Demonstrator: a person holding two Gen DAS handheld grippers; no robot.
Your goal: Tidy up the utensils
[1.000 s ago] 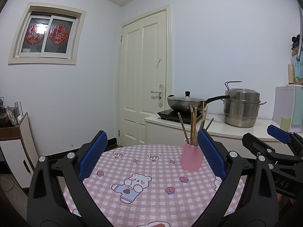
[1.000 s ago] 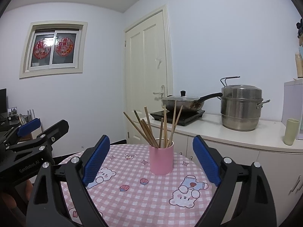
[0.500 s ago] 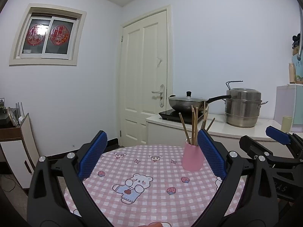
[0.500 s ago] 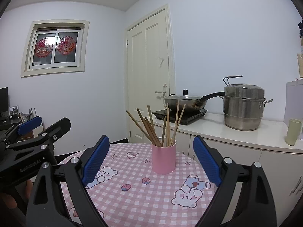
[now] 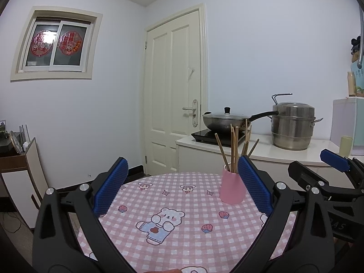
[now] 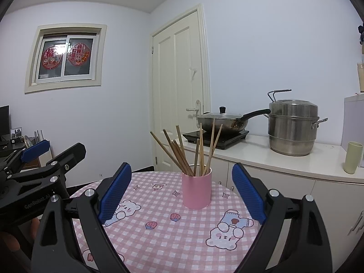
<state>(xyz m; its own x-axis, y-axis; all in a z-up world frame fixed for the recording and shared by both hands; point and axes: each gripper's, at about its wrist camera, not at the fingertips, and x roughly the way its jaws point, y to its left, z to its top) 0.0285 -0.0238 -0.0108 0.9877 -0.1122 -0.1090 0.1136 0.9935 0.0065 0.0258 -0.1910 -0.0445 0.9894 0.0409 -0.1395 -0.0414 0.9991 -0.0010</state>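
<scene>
A pink cup (image 6: 197, 188) stands upright on the round table with the pink checked cloth (image 6: 182, 238). Several wooden chopsticks (image 6: 193, 150) stand in it and fan outward. In the left wrist view the cup (image 5: 231, 190) is at the table's far right, partly behind my right finger pad. My left gripper (image 5: 182, 190) is open and empty above the table's near side. My right gripper (image 6: 182, 192) is open and empty, with the cup ahead, between its fingers but beyond them. The left gripper also shows at the left of the right wrist view (image 6: 36, 152).
A white counter (image 6: 284, 159) runs behind the table, carrying a wok on a black hob (image 6: 218, 120), a steel steamer pot (image 6: 293, 127) and a pale green cup (image 6: 353, 157). A closed cream door (image 6: 179, 91) is behind. A low cabinet (image 5: 20, 170) stands at left.
Both grippers have drifted back and slightly sideways, so the cup appears a little farther right in each view. Both stay open and empty. The cup and chopsticks have not moved.
</scene>
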